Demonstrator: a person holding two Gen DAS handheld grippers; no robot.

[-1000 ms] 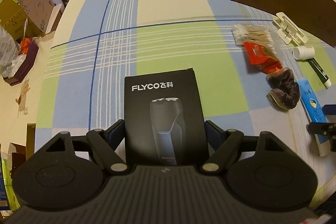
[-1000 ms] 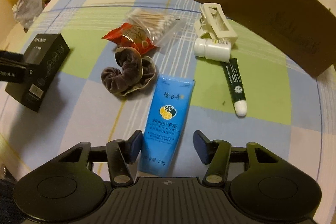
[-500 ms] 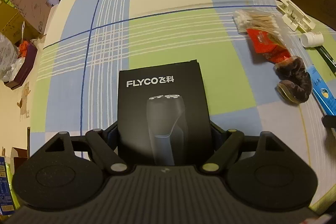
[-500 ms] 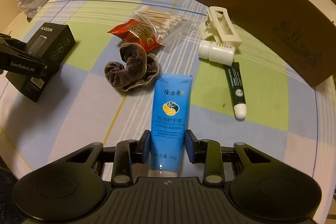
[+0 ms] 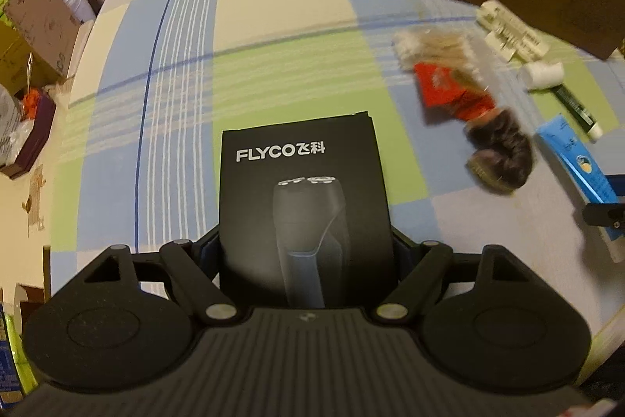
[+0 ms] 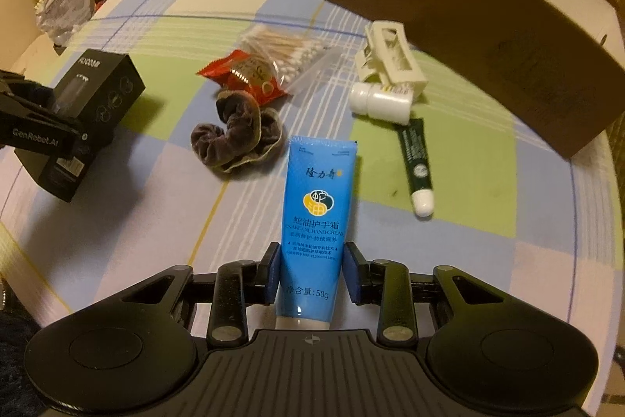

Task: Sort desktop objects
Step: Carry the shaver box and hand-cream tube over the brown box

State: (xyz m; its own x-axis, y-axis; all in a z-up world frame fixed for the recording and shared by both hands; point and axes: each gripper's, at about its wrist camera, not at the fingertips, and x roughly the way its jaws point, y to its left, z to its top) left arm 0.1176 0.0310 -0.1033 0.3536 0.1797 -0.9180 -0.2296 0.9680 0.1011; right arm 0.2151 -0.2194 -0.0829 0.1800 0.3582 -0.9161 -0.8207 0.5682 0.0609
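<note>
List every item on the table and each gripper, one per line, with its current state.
left gripper: shut on shaver box
shaver box: gripped by its sides
right gripper: shut on hand cream tube
hand cream tube: gripped near its cap end
scrunchie: lying loose
cotton swab bag: lying flat, sealed
red snack packet: lying flat, partly under the swab bag
white bottle: on its side
green tube: lying flat, capped
hair claw clip: resting shut

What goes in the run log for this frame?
left tool: shut on shaver box | right tool: shut on blue tube | scrunchie: unsorted
</note>
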